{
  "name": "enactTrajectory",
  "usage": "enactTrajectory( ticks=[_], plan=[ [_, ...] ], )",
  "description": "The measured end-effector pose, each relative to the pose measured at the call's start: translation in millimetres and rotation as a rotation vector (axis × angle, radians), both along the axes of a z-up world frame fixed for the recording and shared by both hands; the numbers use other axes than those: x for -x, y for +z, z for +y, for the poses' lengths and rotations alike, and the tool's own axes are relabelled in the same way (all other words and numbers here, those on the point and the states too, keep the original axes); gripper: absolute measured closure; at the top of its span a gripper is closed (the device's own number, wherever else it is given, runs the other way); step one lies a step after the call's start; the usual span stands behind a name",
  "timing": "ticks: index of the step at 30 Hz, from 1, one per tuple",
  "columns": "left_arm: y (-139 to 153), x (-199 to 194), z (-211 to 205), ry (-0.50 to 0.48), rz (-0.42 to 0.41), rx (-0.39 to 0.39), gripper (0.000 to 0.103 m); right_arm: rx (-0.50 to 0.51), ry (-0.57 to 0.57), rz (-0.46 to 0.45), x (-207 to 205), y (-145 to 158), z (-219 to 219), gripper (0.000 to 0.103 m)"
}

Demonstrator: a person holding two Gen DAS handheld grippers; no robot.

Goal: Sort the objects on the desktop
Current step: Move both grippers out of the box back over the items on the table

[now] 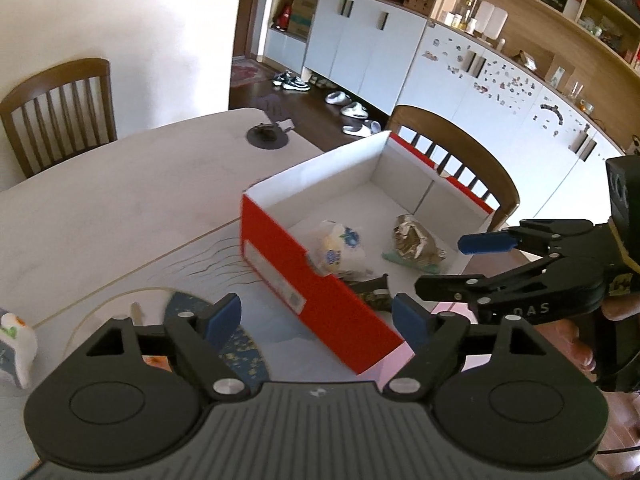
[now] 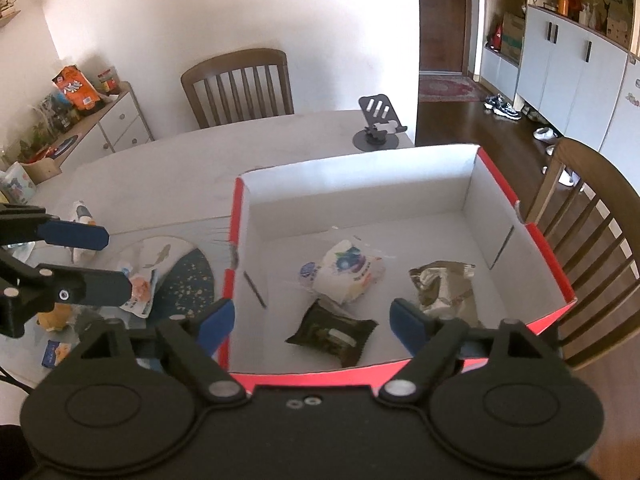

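Both the left gripper (image 1: 318, 322) and the right gripper (image 2: 308, 322) were seen spread wide with nothing held. Three snack packets lay inside the red box (image 2: 236, 216) at frame centre: a white one (image 2: 348, 272), a dark one (image 2: 332, 336), a crinkled foil one (image 2: 444, 284). More wrappers (image 2: 140, 292) remained lower left. They were judged light, soft and crushable, best pinched across a sealed edge.

Both grippers (image 1: 318, 318) (image 2: 310, 320) apparently agape, empty.

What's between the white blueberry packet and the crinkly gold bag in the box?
Nothing: only bare white box floor separates the blueberry packet and gold bag, seen from the right wrist.
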State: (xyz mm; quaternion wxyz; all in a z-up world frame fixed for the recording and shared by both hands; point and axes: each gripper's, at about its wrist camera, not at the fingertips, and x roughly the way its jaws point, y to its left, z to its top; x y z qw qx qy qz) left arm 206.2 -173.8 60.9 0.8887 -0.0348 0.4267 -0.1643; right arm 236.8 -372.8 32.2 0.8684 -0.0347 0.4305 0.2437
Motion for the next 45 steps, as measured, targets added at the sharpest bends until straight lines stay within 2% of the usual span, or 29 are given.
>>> enactTrajectory(
  ticks=[2,4,8,9,11,12,36,45],
  plan=[
    [-2.0,3.8,7.9,0.011,0.003,0.004,0.02,-0.007,0.003,0.002,3.4,0.0,5.5,0.018],
    [-4.1,8.0,15.8,0.015,0.007,0.011,0.015,-0.008,0.005,0.002,7.4,-0.1,12.4,0.017],
    [-6.7,17.5,30.4,0.026,0.008,0.012,0.014,0.001,0.006,-0.003,14.7,-0.5,25.7,0.016],
    [-7.3,20.2,34.1,0.031,0.006,0.013,0.012,0.006,0.007,-0.004,17.0,-0.5,29.2,0.016],
    [-8.1,25.7,42.0,0.039,0.003,0.014,0.001,0.009,0.011,-0.005,21.3,-0.3,37.1,0.016],
    [-8.2,28.6,46.6,0.043,0.0,0.018,0.0,0.008,0.013,-0.005,23.4,-0.3,41.1,0.016],
    [-19.7,84.8,151.5,0.174,0.012,0.022,0.0,0.029,0.106,-0.024,79.6,-0.2,143.1,0.014],
    [-29.5,109.1,186.4,0.237,0.016,0.012,0.0,0.006,0.159,-0.017,96.1,-1.1,181.4,0.014]
  ],
)
